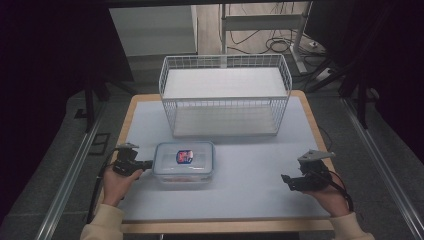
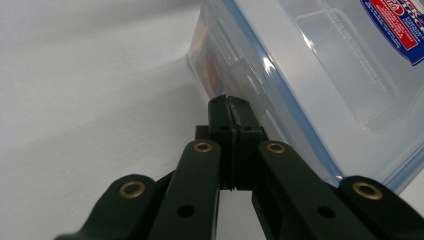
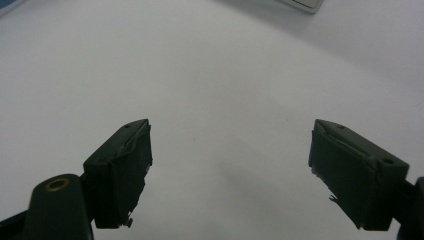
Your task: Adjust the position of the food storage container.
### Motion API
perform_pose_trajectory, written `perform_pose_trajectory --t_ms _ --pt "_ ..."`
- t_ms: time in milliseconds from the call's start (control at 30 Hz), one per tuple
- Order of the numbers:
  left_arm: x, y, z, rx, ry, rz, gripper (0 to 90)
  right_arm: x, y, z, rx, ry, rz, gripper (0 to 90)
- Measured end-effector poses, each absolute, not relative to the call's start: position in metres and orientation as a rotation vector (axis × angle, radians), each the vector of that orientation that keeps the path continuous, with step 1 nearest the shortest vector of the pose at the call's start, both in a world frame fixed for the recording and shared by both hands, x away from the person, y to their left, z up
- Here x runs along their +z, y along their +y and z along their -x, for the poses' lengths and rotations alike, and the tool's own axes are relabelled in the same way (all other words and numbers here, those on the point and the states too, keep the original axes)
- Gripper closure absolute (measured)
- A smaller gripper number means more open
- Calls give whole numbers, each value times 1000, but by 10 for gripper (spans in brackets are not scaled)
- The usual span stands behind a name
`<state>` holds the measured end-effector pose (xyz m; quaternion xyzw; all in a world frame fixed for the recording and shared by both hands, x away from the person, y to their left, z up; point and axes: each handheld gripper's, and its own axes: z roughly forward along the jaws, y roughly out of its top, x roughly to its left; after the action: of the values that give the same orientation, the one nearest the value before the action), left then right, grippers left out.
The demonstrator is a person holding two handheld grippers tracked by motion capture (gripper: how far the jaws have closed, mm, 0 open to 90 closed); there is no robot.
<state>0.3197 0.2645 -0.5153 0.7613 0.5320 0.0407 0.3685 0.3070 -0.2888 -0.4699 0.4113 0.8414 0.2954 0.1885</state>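
A clear plastic container (image 1: 184, 162) with a blue-rimmed lid and a red-and-blue label sits on the pale mat at the front left. My left gripper (image 1: 149, 163) is level with the container's left side and its tips reach the wall. In the left gripper view the jaws (image 2: 227, 102) are pressed together, shut, right at the container (image 2: 310, 75) below the lid's rim. At the front right, my right gripper (image 1: 285, 181) is held low over the mat and points left. Its jaws (image 3: 231, 135) stand open with only bare mat between them.
A white wire basket (image 1: 225, 60) stands at the back middle of the table on the pale mat (image 1: 250, 170). The table's wooden edge (image 1: 225, 226) runs along the front. Dark curtains, stands and floor cables surround the table.
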Motion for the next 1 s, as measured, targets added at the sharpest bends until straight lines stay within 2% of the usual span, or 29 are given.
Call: perform_pose_trajectory --t_ms 400,1000 --pt "-515 246 -327 90 1342 -1953 900 -471 -288 -307 832 2382 -1155 176" --pt "-513 197 -332 77 1272 -1993 900 -471 -289 -307 827 2383 -1155 176"
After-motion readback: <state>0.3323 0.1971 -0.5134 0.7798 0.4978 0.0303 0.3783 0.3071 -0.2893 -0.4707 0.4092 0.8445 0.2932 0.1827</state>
